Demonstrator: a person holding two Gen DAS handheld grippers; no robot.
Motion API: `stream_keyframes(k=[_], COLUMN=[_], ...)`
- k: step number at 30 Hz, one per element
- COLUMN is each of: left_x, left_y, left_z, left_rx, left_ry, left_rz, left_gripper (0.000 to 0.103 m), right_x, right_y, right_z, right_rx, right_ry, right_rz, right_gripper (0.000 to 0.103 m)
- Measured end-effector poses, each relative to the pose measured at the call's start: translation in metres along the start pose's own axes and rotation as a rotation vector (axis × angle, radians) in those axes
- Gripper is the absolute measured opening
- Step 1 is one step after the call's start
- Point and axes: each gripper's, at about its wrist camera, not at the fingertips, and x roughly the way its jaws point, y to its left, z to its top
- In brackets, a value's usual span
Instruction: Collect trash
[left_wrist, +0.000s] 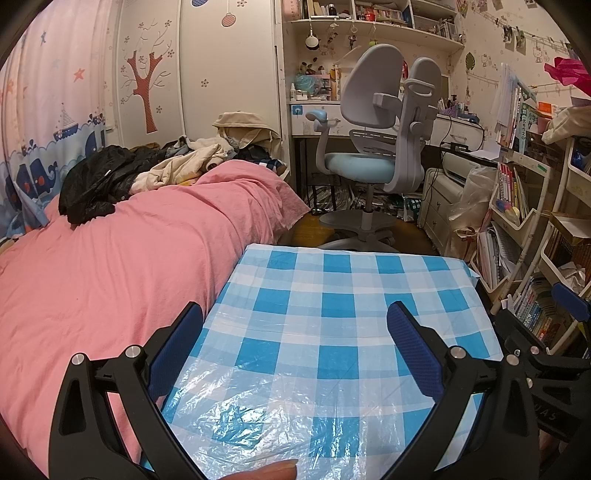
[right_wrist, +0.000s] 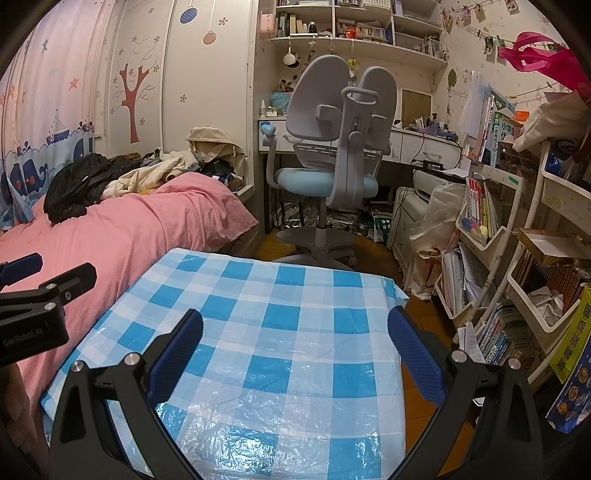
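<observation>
No loose trash shows on the table (left_wrist: 332, 295), which is covered with a blue-and-white checked plastic cloth (right_wrist: 280, 317). My left gripper (left_wrist: 295, 308) hovers open over the cloth's near half, nothing between its blue pads; in the right wrist view it juts in at the left edge (right_wrist: 61, 266), over the pink bed. My right gripper (right_wrist: 295, 313) is also open and empty above the cloth, and one of its fingers (left_wrist: 570, 306) appears at the right edge of the left wrist view. A person's fingertip (left_wrist: 273, 470) peeks in at the bottom.
A pink bed (left_wrist: 110, 277) piled with clothes (left_wrist: 110, 177) borders the table's left side. Beyond the far edge stands a grey-and-blue desk chair (right_wrist: 328, 155) before a desk. Crowded white shelf racks (right_wrist: 517, 258) with books and crumpled paper (right_wrist: 546, 299) line the right.
</observation>
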Motion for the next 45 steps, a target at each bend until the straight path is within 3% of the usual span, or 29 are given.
stream_keyframes(k=[45], left_x=[-0.0003], left_y=[0.0001], left_z=[-0.0015], left_rx=[-0.001], left_ry=[-0.002], left_rz=[0.0], left_gripper=[0.096], right_x=[0.0016], right_y=[-0.0003], right_z=[-0.0029], right_rx=[-0.005], right_ry=[0.003], right_rz=[0.001], right_gripper=[0.096])
